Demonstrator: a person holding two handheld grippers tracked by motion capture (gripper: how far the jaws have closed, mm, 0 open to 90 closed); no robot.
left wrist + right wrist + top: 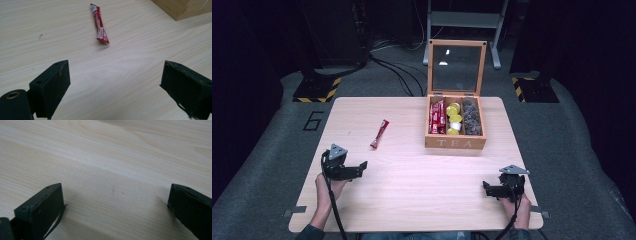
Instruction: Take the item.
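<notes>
Nothing grasped yet: my left gripper (115, 85) gapes before the red sachet (99, 23); right gripper (115, 207) also gapes, idle.

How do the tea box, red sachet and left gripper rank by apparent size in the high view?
1. Tea box, lid open: clearly largest.
2. Left gripper.
3. Red sachet: smallest, though it lies farther from the camera, so these two are unsure.

Pale wood, glossy foil, matt black pads

Table (125, 75) of light wood-grain laminate, smooth with a soft sheen. Red sachet (99, 23) glossy, crinkled like foil or plastic film. Left gripper (115, 82) and right gripper (115, 207) faced in matt black, slightly rough and frayed at the edges. Tea box (455, 142) of warm matt wood, lid paned in clear reflective glass.
</notes>
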